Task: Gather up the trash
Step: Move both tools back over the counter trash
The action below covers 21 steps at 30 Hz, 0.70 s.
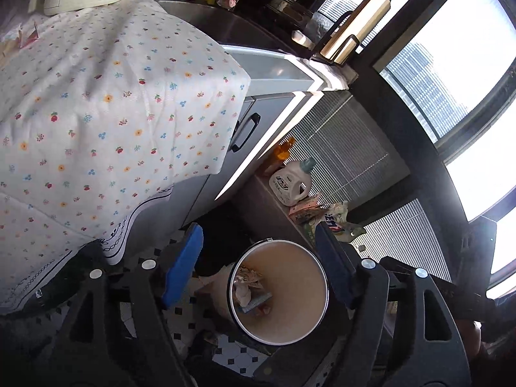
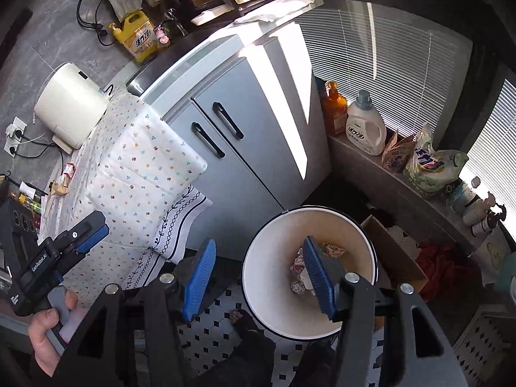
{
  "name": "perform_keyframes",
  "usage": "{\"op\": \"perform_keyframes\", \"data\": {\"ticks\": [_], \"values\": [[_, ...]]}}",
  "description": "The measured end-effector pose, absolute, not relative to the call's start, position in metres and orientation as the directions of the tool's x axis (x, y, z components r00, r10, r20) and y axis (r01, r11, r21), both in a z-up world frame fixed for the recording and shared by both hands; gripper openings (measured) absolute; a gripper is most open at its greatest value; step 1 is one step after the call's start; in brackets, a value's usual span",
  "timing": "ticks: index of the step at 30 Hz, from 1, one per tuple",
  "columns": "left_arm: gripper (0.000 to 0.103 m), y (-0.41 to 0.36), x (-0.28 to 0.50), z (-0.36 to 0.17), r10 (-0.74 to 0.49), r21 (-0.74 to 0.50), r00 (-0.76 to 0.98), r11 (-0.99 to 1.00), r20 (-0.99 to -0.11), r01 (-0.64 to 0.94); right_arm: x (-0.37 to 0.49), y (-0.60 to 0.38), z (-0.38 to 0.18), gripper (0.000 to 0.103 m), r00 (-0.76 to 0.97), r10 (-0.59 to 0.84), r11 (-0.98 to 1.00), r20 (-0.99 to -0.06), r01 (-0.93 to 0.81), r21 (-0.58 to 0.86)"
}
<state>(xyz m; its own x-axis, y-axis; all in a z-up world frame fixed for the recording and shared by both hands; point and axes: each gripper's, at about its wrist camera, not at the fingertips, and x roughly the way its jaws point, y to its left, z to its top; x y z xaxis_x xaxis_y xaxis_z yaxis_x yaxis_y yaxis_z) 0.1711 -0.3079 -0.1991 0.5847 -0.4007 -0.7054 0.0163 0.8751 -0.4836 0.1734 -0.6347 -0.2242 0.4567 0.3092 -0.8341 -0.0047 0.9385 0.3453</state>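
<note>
A: Both sets of jaws are standing spread with nothing between them, the left gripper (image 1: 258,264) and right gripper (image 2: 258,277) hanging over the bin (image 2: 258,277).

B: And the trash (image 2: 301,269) is lying crumpled in the bin's bottom?

A: Yes. More wrappers (image 2: 61,183) are sitting farther off on the cloth-covered bench (image 2: 135,158).

B: Risky; reaching back there, a gripper might be snagging that cloth (image 1: 106,103), dragging things down.

Your right gripper's blue fingers (image 2: 317,277) cover part of the trash (image 2: 298,269) in the bin (image 2: 258,258), so you cannot tell what the crumpled pieces are. The small scraps (image 2: 61,180) on the cloth-covered surface (image 2: 142,161) are too small to identify.
</note>
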Motion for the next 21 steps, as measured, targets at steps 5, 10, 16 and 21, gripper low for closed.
{"op": "perform_keyframes", "data": {"ticks": [5,10,16,21], "values": [[0.072,-0.241,0.162,-0.175,-0.314,-0.461,0.659,0.886,-0.683,-0.055,0.189,-0.58,-0.207,0.063,0.468,0.36,0.927,-0.807,-0.083,0.365],[0.072,-0.178,0.156,-0.159,-0.239,-0.453,0.707,0.882,-0.666,-0.128,0.203,-0.528,-0.192,0.066,0.474,0.389,0.919,-0.79,-0.141,0.368],[0.072,-0.107,0.155,-0.145,-0.166,-0.453,0.75,0.87,-0.64,-0.194,0.214,-0.476,-0.179,0.068,0.481,0.397,0.917,-0.782,-0.17,0.361],[0.071,-0.047,0.156,-0.141,-0.116,-0.462,0.774,0.853,-0.622,-0.243,0.222,-0.433,-0.171,0.068,0.486,0.399,0.917,-0.778,-0.196,0.347]]}}
